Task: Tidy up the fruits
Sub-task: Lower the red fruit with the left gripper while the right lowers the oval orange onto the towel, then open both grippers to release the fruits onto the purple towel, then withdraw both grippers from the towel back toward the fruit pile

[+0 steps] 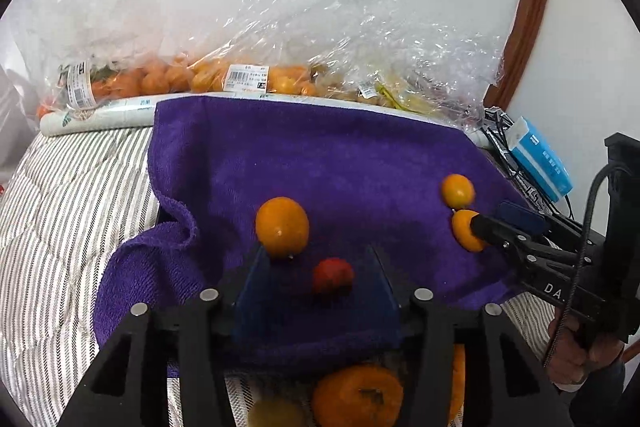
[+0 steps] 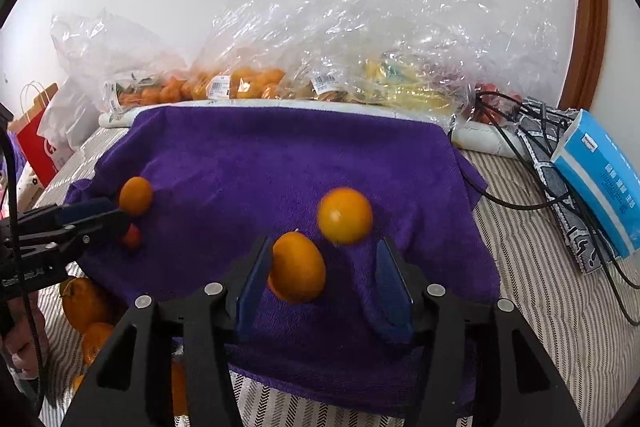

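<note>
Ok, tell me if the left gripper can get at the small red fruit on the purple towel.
Probably yes: the red fruit lies between the open left gripper fingers, nothing covering it; an orange sits beside the left finger.

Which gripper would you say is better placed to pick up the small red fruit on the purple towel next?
Left. The left gripper is open with the red fruit sitting right between its fingers. The right gripper is over by two oranges on the far side of the purple towel.
</note>
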Available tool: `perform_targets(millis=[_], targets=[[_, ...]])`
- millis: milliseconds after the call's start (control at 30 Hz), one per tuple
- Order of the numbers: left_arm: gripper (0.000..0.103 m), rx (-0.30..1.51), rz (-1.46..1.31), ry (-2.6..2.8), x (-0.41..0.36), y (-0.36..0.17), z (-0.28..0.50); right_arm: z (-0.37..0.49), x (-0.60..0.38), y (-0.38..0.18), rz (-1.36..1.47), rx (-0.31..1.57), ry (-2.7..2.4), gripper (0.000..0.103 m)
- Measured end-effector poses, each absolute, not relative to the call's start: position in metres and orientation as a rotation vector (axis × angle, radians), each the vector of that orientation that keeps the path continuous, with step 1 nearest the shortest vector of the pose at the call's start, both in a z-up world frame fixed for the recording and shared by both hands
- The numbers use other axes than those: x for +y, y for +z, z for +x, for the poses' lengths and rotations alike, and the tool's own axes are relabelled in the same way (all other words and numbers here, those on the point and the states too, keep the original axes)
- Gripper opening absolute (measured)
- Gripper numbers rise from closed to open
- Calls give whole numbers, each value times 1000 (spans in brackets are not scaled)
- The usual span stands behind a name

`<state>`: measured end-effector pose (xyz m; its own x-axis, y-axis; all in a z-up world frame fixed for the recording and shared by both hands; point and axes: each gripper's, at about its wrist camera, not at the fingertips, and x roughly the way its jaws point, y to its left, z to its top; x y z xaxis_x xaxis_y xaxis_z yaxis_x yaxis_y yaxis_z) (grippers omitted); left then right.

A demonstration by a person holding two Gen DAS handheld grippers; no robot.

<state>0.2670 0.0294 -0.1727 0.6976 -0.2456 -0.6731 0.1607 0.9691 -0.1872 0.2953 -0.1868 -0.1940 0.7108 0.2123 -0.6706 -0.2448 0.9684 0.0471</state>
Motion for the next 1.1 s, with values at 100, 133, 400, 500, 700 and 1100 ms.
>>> perform_targets(millis=[100,133,400,500,700,1100], targets=[[50,762,-113,-229,28,-171,266,294,-186,-194,-51,736,255,54],[50,760,-114,-229,28,-171,266,294,-185,-193,-51,733,254,54],[51,718,-125,-194,31,-166,260,285,-186,-182,-44,679,237,59],[51,694,-134,-171,33,-164,257,282,-189,-177,-38,653,217,59],[51,670,-173,-166,37,-161,253,270,-188,-164,-57,554,175,59],[50,642,-182,-202,39,-152,228,224,-191,-138,27,574,198,58]])
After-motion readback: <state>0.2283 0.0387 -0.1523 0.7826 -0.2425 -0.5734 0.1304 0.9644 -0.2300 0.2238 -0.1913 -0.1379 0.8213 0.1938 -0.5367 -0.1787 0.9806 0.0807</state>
